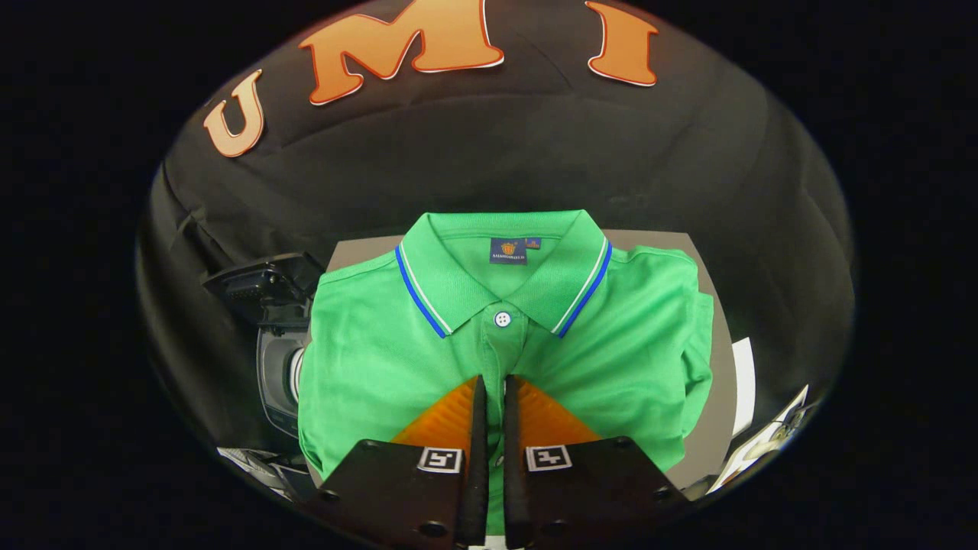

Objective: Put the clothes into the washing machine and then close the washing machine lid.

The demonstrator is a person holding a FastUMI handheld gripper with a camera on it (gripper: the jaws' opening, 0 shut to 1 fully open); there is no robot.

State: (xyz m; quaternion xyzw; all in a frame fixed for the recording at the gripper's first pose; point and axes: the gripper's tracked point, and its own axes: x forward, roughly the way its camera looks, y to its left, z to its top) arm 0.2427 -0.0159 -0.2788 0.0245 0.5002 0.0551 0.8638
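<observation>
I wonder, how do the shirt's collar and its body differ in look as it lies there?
The collar carries blue and white stripes along its edge; the shirt body is plain green. The collar lies folded open beyond the gripper; the body spreads flat under its nearly closed fingers. Both are the same green knit.

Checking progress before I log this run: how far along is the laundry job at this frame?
Done: nothing that shows; the green polo shirt lies folded flat on the grey table. In hand: the gripper sits over the shirt's button placket, fingers nearly closed with a thin strip of fabric in the gap; a firm pinch can't be confirmed. Left: lift the shirt, carry it to the washing machine beside the table, drop it in, close the lid.
</observation>
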